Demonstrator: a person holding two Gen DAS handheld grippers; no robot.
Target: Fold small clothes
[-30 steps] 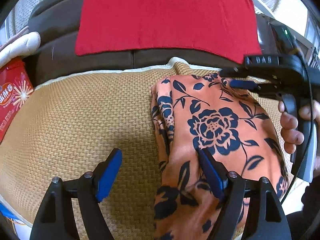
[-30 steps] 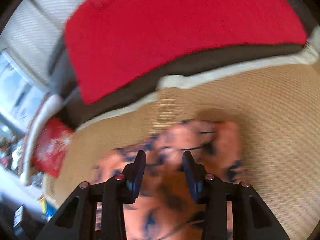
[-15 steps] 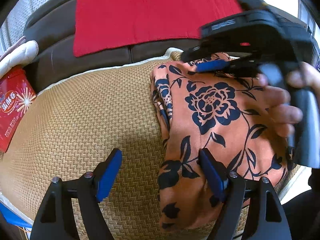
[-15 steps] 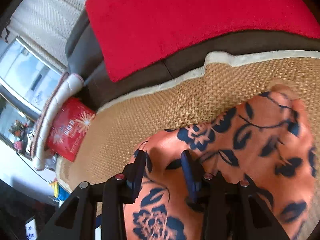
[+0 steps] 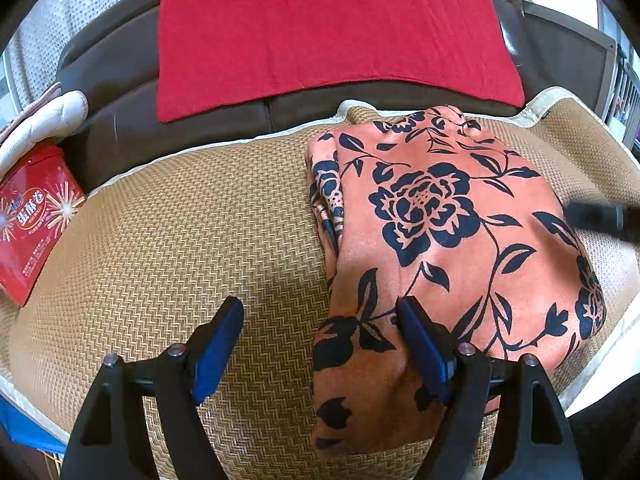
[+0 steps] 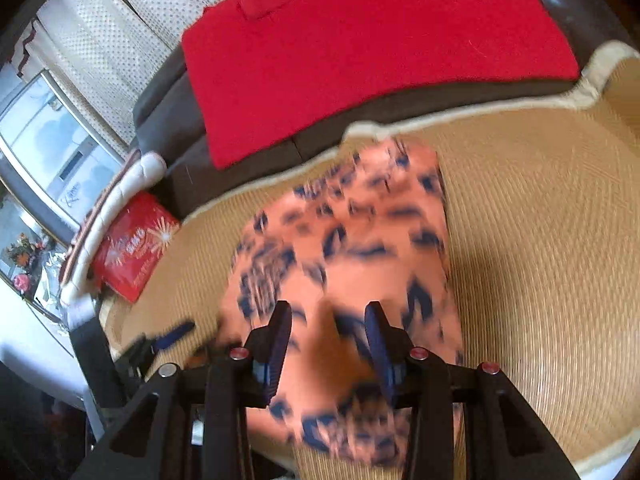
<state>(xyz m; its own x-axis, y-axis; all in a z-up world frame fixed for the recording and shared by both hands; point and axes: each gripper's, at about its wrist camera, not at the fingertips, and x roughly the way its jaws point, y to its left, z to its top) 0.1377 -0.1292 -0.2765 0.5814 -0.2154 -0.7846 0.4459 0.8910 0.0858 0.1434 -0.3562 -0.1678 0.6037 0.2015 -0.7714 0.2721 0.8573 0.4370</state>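
Note:
An orange garment with dark blue flowers (image 5: 452,240) lies folded on the woven straw mat (image 5: 180,240). My left gripper (image 5: 320,340) hovers open and wide at the garment's near left corner. One blue pad (image 5: 420,344) is over the cloth and the other (image 5: 222,340) is over bare mat. A blurred part of my right gripper (image 5: 600,220) shows at the right edge. In the blurred right wrist view, the right gripper (image 6: 328,336) hangs over the garment (image 6: 360,240), its jaws partly apart with nothing pinched. The left gripper (image 6: 168,336) appears there as a blur at the left.
A red cloth (image 5: 332,28) drapes the dark brown sofa back (image 5: 120,80) behind the mat. A red printed box (image 5: 28,216) and a white padded cushion (image 5: 44,120) sit at the left. The mat's cream border (image 5: 560,100) marks its edges.
The right gripper and the hand on it have swung off the garment's top toward the right edge of the left view. The garment lies flat and folded. The left gripper has shifted only slightly.

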